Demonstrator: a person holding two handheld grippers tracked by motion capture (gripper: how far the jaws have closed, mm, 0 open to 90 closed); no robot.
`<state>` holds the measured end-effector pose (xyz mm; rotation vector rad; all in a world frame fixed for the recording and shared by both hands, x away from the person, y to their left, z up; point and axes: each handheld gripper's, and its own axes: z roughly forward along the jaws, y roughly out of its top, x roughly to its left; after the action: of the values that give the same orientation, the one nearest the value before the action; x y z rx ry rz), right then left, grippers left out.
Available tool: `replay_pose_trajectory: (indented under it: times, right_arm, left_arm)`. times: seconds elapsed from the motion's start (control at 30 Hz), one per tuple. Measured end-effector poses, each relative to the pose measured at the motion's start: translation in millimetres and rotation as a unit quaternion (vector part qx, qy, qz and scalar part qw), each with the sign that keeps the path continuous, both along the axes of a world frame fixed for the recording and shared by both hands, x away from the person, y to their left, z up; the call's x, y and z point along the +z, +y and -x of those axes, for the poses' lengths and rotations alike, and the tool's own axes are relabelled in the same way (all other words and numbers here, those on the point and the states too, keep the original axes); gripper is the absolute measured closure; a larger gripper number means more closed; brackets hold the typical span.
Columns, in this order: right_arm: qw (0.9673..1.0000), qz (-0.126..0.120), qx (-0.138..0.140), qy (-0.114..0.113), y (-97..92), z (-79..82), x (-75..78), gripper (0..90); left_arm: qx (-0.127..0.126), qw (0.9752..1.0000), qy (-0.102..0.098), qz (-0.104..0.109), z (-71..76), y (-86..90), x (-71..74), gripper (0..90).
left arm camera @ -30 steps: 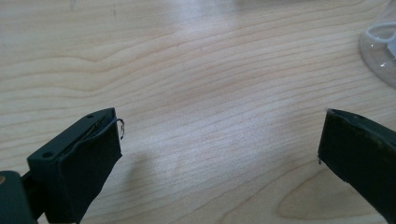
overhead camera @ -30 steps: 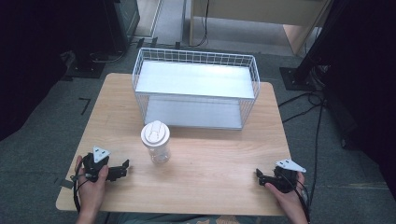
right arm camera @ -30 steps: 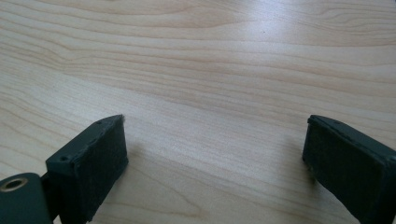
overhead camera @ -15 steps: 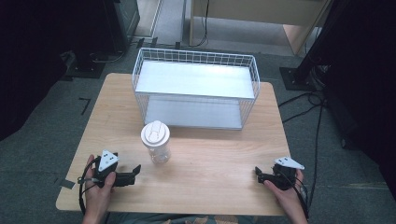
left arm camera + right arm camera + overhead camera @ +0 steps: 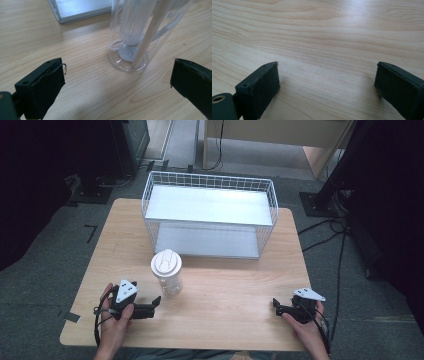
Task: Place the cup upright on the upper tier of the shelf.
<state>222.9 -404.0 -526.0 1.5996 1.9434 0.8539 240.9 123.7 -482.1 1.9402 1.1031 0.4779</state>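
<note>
1. Cup [image 5: 167,271], clear with a white lid, is standing on the table [image 5: 225,300] in front of the wire basket [image 5: 210,215], untouched.
2. Left gripper [image 5: 155,303] is sitting just beside the cup, jaws spread wide, gripping nothing.
3. Right gripper [image 5: 276,305] is resting well apart, jaws also spread.
4. Nothing looks done; grasping is likely coming first.

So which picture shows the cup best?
The high view: the whole cup stands upright with its white lid, between basket and left gripper. The left gripper view gives just its clear base close up; the right gripper view looks at table.
</note>
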Motion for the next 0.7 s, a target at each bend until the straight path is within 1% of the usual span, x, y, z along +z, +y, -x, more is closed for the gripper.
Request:
replay_pose_trajectory:
  times: [0.07, 0.1, 0.13, 0.17, 0.2, 0.23, 0.27, 0.3, 0.33, 0.37, 0.4, 0.43, 0.47, 0.5, 0.53, 0.63, 0.7]
  right_arm:
    - [1.0000, 0.000, -0.005, 0.000, 1.1, 0.0, 0.0, 5.5]
    - [1.0000, 0.000, -0.009, 0.000, 2.0, 0.2, 0.0, 5.5]
    - [0.9999, 0.000, -0.013, 0.001, 3.2, 0.6, 0.2, 5.6]
    - [0.9999, 0.000, -0.012, 0.001, 3.5, 0.8, 0.1, 5.6]
    - [0.9999, 0.000, -0.012, 0.000, 3.4, 1.0, 0.1, 5.7]
    - [0.9999, 0.000, -0.012, 0.000, 3.4, 1.0, 0.1, 5.7]
    - [0.9999, 0.000, -0.010, 0.000, 3.2, 1.3, 0.1, 5.8]
    - [0.9999, 0.000, -0.010, 0.000, 3.3, 1.3, 0.2, 5.9]
    - [0.9999, 0.000, -0.010, 0.000, 3.3, 1.3, 0.1, 5.9]
    - [0.9999, 0.000, -0.010, 0.000, 3.3, 1.3, 0.1, 5.9]
    - [1.0000, 0.000, -0.010, 0.000, 3.3, 1.3, 0.2, 6.1]
    - [1.0000, 0.000, -0.008, 0.000, 3.4, 1.7, 0.2, 6.2]
    - [1.0000, 0.000, -0.008, 0.000, 3.4, 1.7, 0.2, 6.2]
    - [1.0000, 0.000, -0.007, 0.000, 3.4, 1.8, 0.2, 6.2]
    - [1.0000, 0.000, -0.006, 0.000, 3.4, 1.7, 0.2, 6.2]
    - [1.0000, 0.000, -0.006, 0.000, 3.4, 1.7, 0.2, 6.2]
    - [1.0000, 0.000, -0.007, 0.000, 3.4, 1.8, 0.2, 6.2]
  left_arm:
    - [-0.010, 0.9999, -0.003, 0.000, -0.2, -1.2, 1.4, 0.0]
    - [-0.014, 0.9999, -0.004, 0.004, -0.2, -1.8, 1.7, 0.0]
    - [-0.017, 0.9998, -0.006, 0.008, -0.1, -2.1, 2.0, 0.0]
    - [-0.017, 0.9998, -0.006, 0.008, -0.1, -2.1, 2.0, 0.0]
    - [-0.024, 0.9994, -0.005, 0.026, 0.2, -3.5, 2.6, 0.0]
    - [-0.024, 0.9994, -0.005, 0.026, 0.2, -3.5, 2.6, 0.0]
    - [-0.031, 0.9991, -0.013, 0.025, 0.9, -7.0, 3.3, 0.0]
    - [-0.034, 0.9990, -0.016, 0.026, 0.8, -9.5, 3.7, 0.0]
    - [-0.042, 0.9985, -0.014, 0.031, 0.4, -11.8, 4.3, 0.0]
    - [-0.042, 0.9985, -0.014, 0.031, 0.4, -11.8, 4.3, 0.0]
    - [-0.048, 0.9982, -0.020, 0.030, -0.6, -17.8, 5.3, 0.0]
    - [-0.048, 0.9982, -0.020, 0.030, -0.6, -17.8, 5.3, 0.0]
    - [-0.053, 0.9978, -0.025, 0.033, -1.0, -20.6, 5.7, 0.0]
    - [-0.060, 0.9973, -0.033, 0.028, -3.2, -26.7, 6.2, 0.0]
    - [-0.060, 0.9973, -0.035, 0.024, -4.9, -29.8, 6.3, 0.0]
    - [-0.056, 0.9972, -0.041, 0.028, -8.1, -35.2, 6.3, 0.0]
    - [-0.045, 0.9976, -0.044, 0.027, -13.7, -42.2, 6.9, 0.0]
